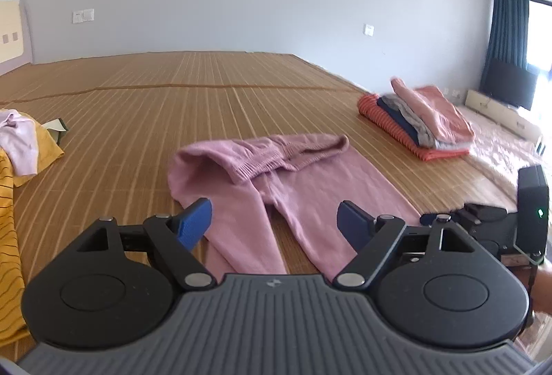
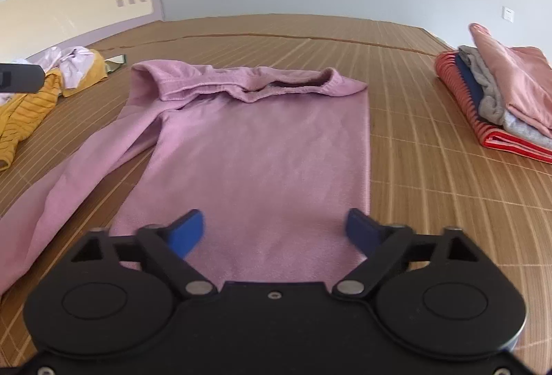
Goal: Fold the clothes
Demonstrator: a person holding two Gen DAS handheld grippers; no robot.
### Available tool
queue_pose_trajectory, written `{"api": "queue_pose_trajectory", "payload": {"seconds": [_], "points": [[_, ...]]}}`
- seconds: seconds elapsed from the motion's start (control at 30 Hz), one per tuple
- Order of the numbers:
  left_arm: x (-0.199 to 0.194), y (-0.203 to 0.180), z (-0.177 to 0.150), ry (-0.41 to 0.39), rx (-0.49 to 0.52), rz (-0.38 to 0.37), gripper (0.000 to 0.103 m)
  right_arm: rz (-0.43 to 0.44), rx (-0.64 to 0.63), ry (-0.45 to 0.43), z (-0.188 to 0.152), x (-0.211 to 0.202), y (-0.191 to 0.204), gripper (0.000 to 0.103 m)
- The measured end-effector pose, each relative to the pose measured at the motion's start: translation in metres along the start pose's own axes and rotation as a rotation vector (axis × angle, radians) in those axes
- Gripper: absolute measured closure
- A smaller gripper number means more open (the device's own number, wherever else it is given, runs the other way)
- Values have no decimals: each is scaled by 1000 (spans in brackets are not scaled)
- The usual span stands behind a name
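Note:
A pink pair of knit trousers [image 1: 262, 175] lies flat on the bamboo mat [image 1: 145, 106], waistband away from me and rumpled. My left gripper [image 1: 276, 225] hovers open over the legs, with no cloth between its blue pads. In the right wrist view the same pink trousers [image 2: 248, 147] fill the middle, one leg running off to the lower left. The right gripper [image 2: 274, 232] is open above the near end of the other leg, its pads apart with nothing pinched. The right gripper's body shows at the right edge of the left wrist view.
A stack of folded clothes [image 1: 421, 119] sits on the mat to the right, also the stack [image 2: 500, 99] in the right wrist view. An unfolded heap of yellow and pale pink garments [image 1: 17, 147] lies at the left. A headboard [image 2: 69, 16] and grey walls bound the bed.

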State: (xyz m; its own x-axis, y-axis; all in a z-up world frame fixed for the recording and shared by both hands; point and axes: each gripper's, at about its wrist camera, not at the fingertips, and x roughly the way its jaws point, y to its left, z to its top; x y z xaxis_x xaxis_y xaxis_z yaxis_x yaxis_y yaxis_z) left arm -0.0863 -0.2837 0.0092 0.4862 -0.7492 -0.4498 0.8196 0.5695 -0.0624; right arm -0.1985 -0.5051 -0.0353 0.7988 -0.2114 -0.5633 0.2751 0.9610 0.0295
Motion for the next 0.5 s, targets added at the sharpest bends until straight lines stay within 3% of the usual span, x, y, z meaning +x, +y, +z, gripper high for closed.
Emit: {"api": "queue_pose_trajectory", "payload": {"seconds": [0.13, 0.3, 0.5], "points": [[11, -16, -12, 38, 47, -23, 19, -36, -58, 24, 1, 7, 10, 0], [32, -13, -19, 83, 16, -42, 19, -32, -64, 20, 2, 4, 6, 0], [29, -9, -21, 68, -12, -34, 19, -38, -72, 21, -3, 3, 5, 0]]}}
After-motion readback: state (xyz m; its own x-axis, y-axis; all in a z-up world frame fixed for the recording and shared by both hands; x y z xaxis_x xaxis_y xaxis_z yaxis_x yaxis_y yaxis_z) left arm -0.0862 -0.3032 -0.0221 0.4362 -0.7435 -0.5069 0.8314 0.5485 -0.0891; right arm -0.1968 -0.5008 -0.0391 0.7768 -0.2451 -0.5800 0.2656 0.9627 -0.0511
